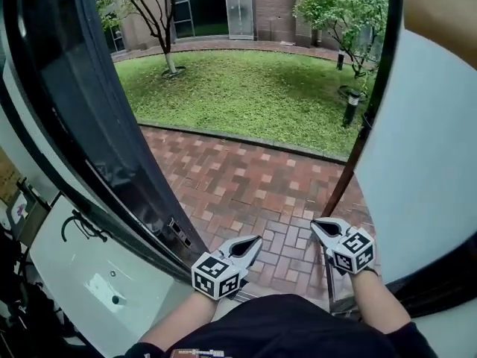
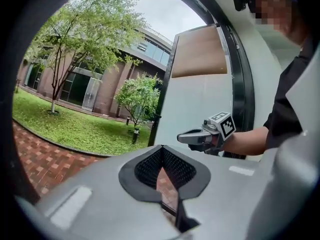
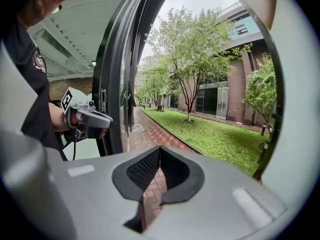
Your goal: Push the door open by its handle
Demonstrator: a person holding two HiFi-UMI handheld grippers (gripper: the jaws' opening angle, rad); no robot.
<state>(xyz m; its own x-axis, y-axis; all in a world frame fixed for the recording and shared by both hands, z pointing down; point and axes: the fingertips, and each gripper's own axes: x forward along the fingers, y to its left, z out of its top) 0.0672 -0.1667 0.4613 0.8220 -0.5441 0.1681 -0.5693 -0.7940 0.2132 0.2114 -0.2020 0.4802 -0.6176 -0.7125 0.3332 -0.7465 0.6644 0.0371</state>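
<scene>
The dark-framed glass door point(image 1: 112, 148) stands swung wide open at the left, with a metal lock plate point(image 1: 177, 232) on its edge. I cannot make out its handle. My left gripper point(image 1: 256, 241) hovers low in the doorway, shut and empty, just right of that door edge. My right gripper point(image 1: 316, 225) is shut and empty too, close to the dark frame point(image 1: 350, 162) of the white right panel. Neither touches the door. The left gripper view shows its own closed jaws point(image 2: 161, 151) and the right gripper point(image 2: 183, 138) beyond; the right gripper view mirrors this point(image 3: 160, 151), with the left gripper point(image 3: 107, 119) beside the door frame.
Beyond the threshold lie a red brick path point(image 1: 246, 185), a lawn point(image 1: 253, 88), trees and a brick building. A short bollard lamp point(image 1: 350, 107) stands on the grass. A white panel point(image 1: 89, 274) with a black fitting sits at the lower left, the white right panel point(image 1: 425, 185) at the right.
</scene>
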